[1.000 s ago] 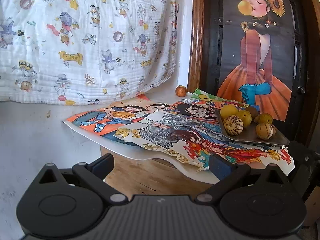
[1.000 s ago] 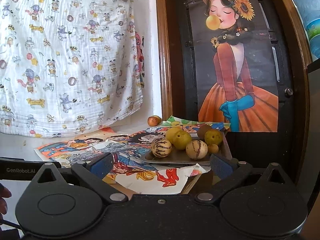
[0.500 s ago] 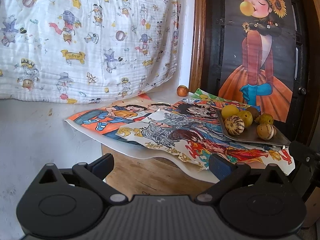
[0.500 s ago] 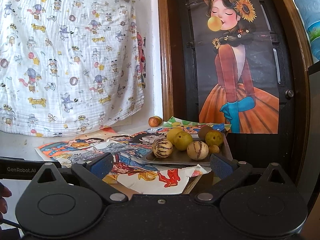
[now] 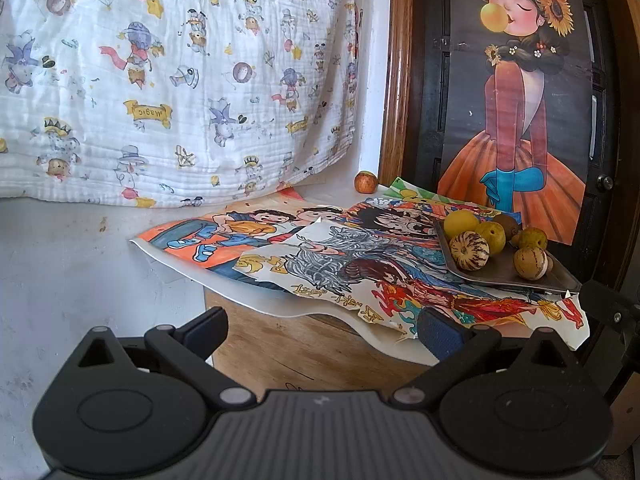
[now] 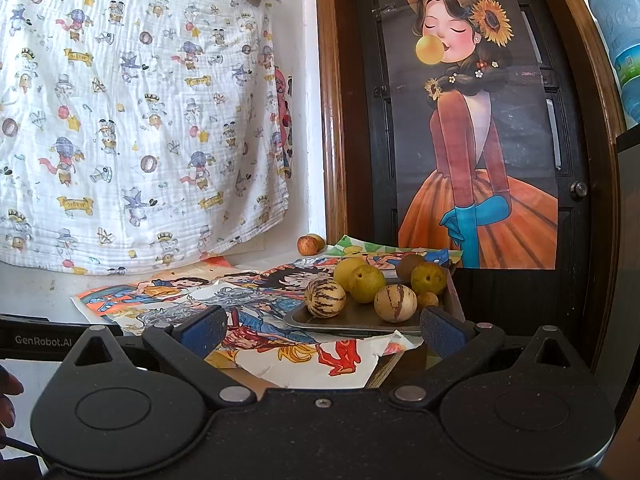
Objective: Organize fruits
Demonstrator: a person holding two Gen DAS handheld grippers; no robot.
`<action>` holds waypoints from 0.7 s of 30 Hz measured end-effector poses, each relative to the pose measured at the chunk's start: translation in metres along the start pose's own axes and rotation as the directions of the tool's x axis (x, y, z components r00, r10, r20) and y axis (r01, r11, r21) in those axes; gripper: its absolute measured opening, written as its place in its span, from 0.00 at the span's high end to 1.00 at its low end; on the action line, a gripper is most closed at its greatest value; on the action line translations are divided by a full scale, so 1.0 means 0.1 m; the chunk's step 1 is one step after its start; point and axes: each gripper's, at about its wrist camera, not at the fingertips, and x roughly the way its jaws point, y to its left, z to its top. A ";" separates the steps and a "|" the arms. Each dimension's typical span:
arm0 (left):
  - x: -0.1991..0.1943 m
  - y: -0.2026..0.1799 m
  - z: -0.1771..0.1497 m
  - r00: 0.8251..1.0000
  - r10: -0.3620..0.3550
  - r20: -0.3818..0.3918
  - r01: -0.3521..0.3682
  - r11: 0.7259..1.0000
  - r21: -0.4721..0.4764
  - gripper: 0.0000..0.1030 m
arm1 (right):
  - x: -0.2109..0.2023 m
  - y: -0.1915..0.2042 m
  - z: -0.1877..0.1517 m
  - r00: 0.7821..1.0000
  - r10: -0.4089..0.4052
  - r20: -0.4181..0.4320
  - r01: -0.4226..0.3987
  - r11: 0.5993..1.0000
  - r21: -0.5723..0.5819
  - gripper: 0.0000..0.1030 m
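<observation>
A grey metal tray [image 6: 352,318] [image 5: 500,272] lies on cartoon posters at the table's right end. It holds several fruits: two striped melons [image 6: 325,297] [image 6: 395,303] [image 5: 469,250] [image 5: 530,263], yellow-green pears [image 6: 366,283] [image 5: 460,223] and a brown kiwi [image 6: 409,266]. One small reddish apple [image 5: 365,181] [image 6: 308,245] sits alone at the back by the wall. My left gripper [image 5: 322,326] is open, short of the table's front edge. My right gripper [image 6: 324,330] is open too, in front of the tray, nothing between its fingers.
Coloured cartoon posters [image 5: 320,256] overhang the wooden table [image 5: 304,348]. A printed white cloth [image 5: 176,80] hangs on the wall behind. A dark door with a poster of a girl [image 6: 476,140] stands at the right. The left gripper body [image 6: 36,338] and a fingertip [image 6: 10,384] show at the left.
Both grippers have crept slightly closer to the table and drifted a little; the scene has shifted a bit in each view. The fruits have not moved, and both grippers stay open.
</observation>
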 end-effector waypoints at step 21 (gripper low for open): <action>-0.01 0.00 0.00 1.000 0.000 0.000 0.000 1.000 0.000 0.00 | -0.01 -0.01 0.01 1.000 0.001 0.003 -0.001 1.000 0.000 0.00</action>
